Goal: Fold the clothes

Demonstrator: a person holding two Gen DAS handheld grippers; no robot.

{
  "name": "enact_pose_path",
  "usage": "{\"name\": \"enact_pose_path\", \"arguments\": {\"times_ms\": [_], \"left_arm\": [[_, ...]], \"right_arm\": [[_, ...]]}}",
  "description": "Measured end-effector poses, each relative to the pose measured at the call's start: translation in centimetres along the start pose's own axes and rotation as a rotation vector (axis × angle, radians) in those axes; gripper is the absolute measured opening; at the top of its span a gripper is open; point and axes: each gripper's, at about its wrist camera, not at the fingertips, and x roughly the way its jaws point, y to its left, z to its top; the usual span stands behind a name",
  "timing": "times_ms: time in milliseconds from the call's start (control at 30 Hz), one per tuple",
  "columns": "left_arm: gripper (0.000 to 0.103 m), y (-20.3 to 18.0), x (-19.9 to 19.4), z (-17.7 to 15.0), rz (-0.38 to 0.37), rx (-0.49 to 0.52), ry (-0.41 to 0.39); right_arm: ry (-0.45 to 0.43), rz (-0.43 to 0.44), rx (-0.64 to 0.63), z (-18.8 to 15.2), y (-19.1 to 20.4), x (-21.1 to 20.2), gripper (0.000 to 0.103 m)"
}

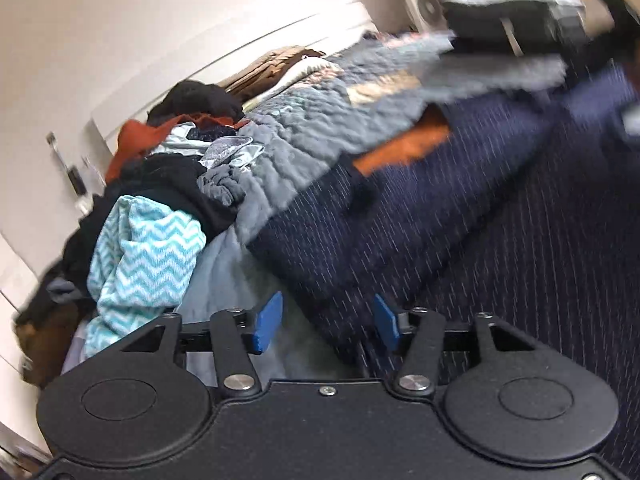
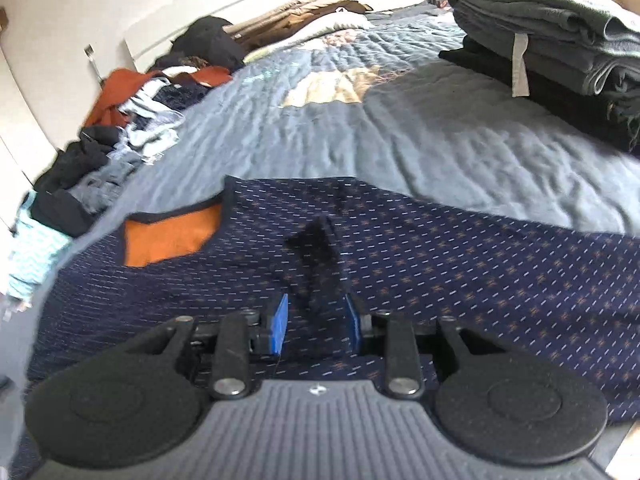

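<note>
Right wrist: navy garment [image 2: 400, 264] beneath parted jaws.

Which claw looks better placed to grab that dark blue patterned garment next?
Probably the right claw: it sits open, centred over the navy patterned garment with the orange lining. The left claw, also open, sits at the garment's edge.

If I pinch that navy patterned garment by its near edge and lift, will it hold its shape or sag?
Likely sag: the navy patterned garment lies flat and follows the bedspread, so it looks thin and floppy. It probably weighs little for its spread. The orange lining may flip out at the neck. Both the left claw and the right claw are open.
</note>
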Motion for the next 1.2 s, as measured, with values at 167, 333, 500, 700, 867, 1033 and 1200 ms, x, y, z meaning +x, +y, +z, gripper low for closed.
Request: {"name": "enact_pose_path", "arguments": {"times_ms": [167, 333, 500, 700, 867, 1033, 1200], "left_arm": [[0.055, 2.9, 5.4, 3.9, 0.010, 0.078, 0.046], [0.055, 4.4, 11.2, 5.4, -0.019, -0.063, 0.126], [0.055, 5.3, 14.7, 5.0, -0.076, -0.291, 0.180], [0.039, 4.7, 16.9, 3.6, -0.058, -0.324, 0.268], [0.006, 6.6, 16.2, 3.6, -0.033, -0.446, 0.217], [0.000, 9.1, 14.9, 3.3, 0.110, -0.504, 0.129], [0.008, 10.8, 14.8, 2.4, 0.008, -0.627, 0.167]], "right_arm": [[0.012, -0.013, -0.018, 0.6, -0.2, 1.6, 0.030], [0.013, -0.003, -0.014, 0.7, -0.2, 2.9, 0.030], [0.004, 0.020, -0.018, 0.7, 0.0, 3.4, 0.030], [0.000, 0.018, -0.036, 0.9, 0.1, 4.3, 0.031], [-0.006, -0.002, -0.050, 0.9, 0.4, 4.8, 0.031], [-0.030, -0.008, -0.043, 0.9, 0.4, 4.8, 0.031], [-0.027, -0.010, -0.058, 1.0, 0.6, 4.8, 0.031]]}}
